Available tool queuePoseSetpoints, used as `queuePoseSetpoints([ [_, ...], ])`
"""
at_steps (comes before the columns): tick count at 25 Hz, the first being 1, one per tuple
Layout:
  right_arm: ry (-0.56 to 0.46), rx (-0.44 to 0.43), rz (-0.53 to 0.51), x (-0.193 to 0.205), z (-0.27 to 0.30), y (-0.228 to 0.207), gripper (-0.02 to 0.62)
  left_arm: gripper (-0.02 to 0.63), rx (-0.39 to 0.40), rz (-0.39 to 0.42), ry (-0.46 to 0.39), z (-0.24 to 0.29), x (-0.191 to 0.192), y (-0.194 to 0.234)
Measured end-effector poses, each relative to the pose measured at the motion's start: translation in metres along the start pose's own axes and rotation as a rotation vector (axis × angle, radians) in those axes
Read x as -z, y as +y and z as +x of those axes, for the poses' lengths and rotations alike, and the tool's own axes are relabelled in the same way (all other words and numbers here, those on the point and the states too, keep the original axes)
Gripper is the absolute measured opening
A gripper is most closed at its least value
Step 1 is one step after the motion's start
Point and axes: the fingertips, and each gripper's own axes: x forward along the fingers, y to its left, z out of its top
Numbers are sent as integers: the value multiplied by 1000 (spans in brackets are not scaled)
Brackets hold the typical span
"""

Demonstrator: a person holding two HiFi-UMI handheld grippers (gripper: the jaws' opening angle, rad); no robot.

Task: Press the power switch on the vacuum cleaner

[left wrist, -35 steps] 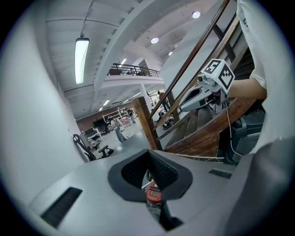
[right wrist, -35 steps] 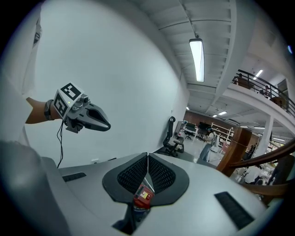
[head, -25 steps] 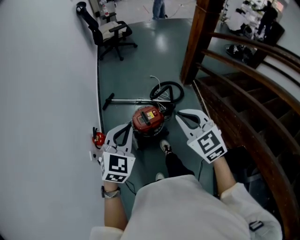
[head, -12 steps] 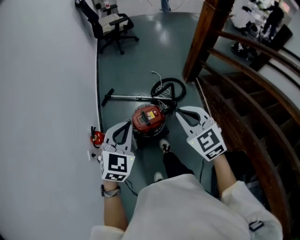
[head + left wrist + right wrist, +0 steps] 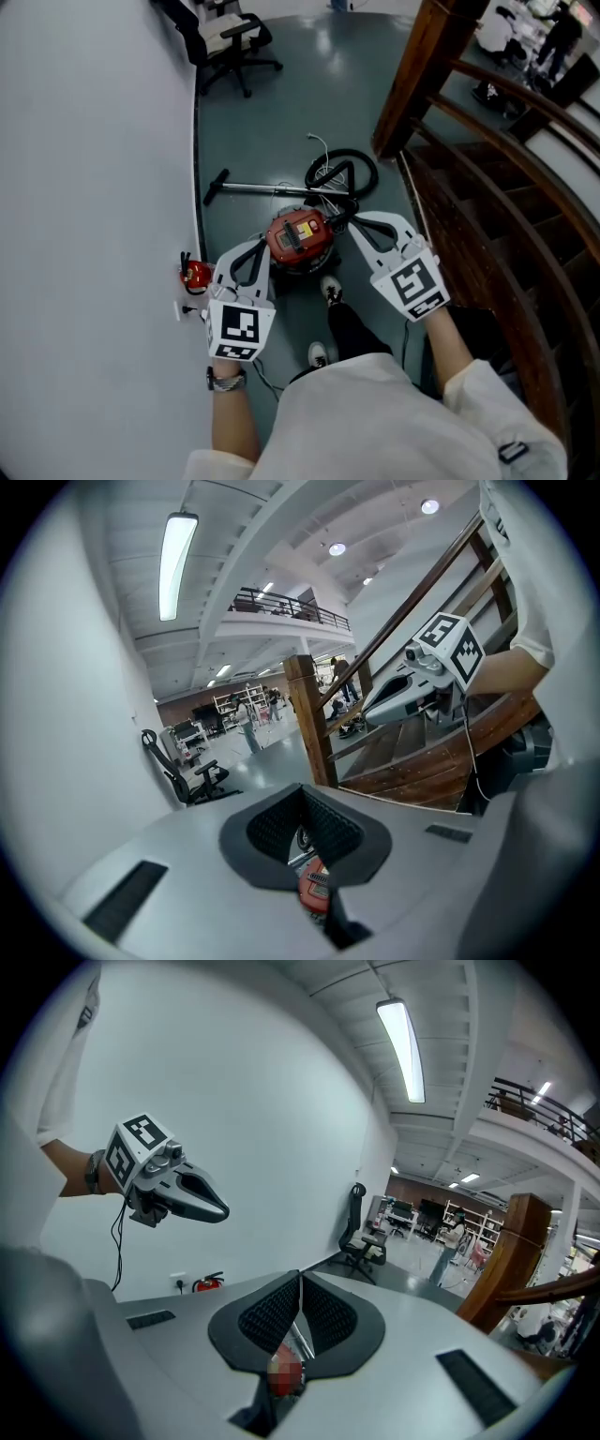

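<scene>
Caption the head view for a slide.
Left claw and right claw, both shut, near red vacuum cleaner beside wooden stairs.

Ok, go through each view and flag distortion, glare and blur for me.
Head view: wide-angle bending bows the wall; soft glare on the floor; the vacuum cleaner is sharp. Left gripper view: fisheye with dark corners, the strip light blown out. Right gripper view: same fisheye, ceiling light blown out.
</scene>
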Motion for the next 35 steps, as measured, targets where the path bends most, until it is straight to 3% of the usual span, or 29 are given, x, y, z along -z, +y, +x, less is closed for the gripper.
queuePoseSetpoints([
  [11, 35, -31, 41, 38, 45, -27, 31, 2, -2, -53, 44, 55, 25, 13],
  [35, 157, -161, 150, 142, 144, -30, 31, 2, 28, -188, 155, 157, 110, 13],
])
